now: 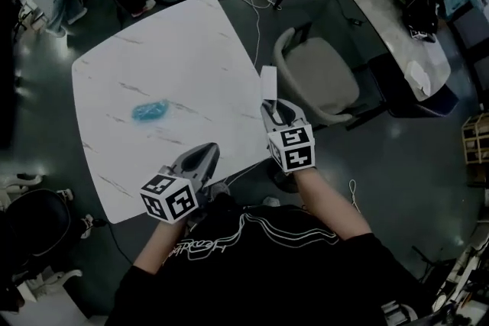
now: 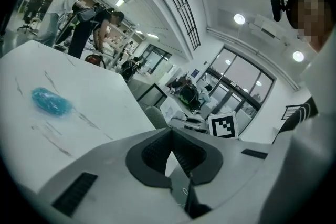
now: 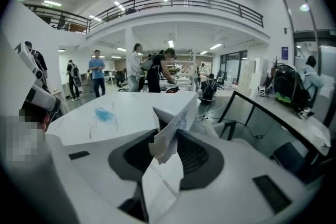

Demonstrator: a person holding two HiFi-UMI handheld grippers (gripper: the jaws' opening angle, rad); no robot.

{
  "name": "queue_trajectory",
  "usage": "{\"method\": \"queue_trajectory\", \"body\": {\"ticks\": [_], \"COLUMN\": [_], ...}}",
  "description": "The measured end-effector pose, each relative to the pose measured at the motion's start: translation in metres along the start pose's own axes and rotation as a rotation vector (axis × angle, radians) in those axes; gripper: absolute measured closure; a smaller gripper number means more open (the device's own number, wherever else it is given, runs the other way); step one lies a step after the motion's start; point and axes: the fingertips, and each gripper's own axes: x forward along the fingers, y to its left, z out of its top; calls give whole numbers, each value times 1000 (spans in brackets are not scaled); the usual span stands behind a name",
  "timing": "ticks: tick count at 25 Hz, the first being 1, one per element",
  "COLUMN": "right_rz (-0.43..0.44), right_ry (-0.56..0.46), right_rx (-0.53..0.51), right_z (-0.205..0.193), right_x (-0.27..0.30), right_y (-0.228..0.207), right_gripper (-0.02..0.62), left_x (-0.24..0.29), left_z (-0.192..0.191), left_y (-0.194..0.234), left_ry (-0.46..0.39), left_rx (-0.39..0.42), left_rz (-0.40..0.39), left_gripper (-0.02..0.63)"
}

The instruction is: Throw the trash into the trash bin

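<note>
- My right tongs point(image 1: 269, 106) are clamped on a white paper scrap point(image 1: 268, 82), which sits just past the right edge of the tabletop point(image 1: 191, 42).
- My left tongs point(image 1: 209, 152) are closed and empty, over the near edge.
- A blue crumpled wad point(image 1: 150, 111) lies on the tabletop, left of its middle.
</note>
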Motion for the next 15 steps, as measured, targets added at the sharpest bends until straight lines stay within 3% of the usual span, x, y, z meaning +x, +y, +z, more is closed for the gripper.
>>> {"method": "queue_trajectory", "body": {"ticks": [7,15], "right_rz": [-202,-400], "right_ry": [-26,18], "right_rx": [142,305], "right_z": [-41,-143], "right_x": [-87,-182], "right_y": [-110,-202], "right_gripper": [450,451], "left_x": [78,155], "left_z": [-37,-103], "left_y": [-75,-160], "left_ry": [160,328], "left_rx": [74,143], "left_rz": [-150,-294], "left_gripper": [601,601]}}
